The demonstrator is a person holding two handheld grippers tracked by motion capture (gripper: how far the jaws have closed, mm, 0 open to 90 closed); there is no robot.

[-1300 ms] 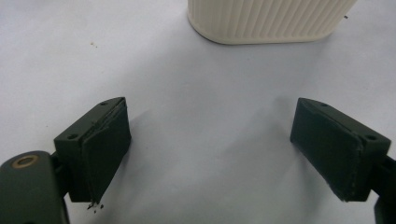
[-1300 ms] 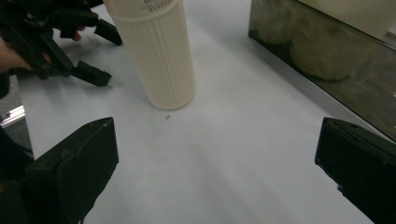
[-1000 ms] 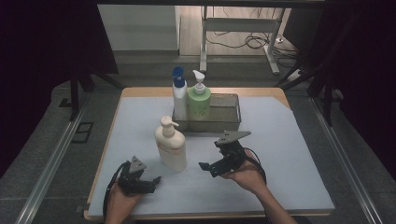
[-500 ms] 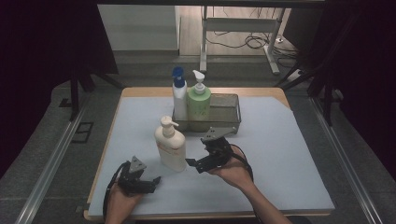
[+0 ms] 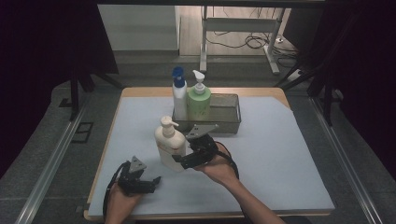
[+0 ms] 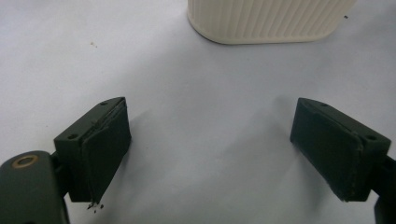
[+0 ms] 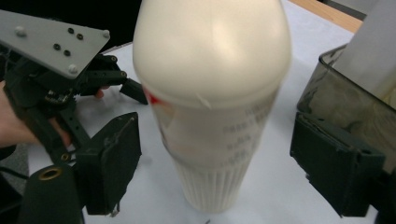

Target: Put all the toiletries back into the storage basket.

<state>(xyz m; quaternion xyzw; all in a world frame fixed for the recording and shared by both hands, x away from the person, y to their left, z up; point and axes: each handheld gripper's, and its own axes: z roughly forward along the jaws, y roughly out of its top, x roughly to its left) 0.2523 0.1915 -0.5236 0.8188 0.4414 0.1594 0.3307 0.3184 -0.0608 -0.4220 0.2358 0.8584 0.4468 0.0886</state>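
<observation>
Though printed, the cream bottle (image 7: 212, 88) label's writing blurs — unreadable.

Dim overall, dark surround; brightest on the pale table mat (image 5: 280, 154), lit from above. Soft shadows beneath the left gripper (image 6: 210, 154) on the mat. Cream pump bottle (image 7: 212, 107) blurred and near in the right gripper view, faint sheen on its shoulder. Grain and softness throughout.

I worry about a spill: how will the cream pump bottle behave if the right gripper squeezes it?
The cream pump bottle stands tall on a narrow base, so it probably tips easily. Its smooth, rounded shoulder looks slippery; the ribbed lower body may grip better. The right gripper is open around it, jaws either side.
</observation>
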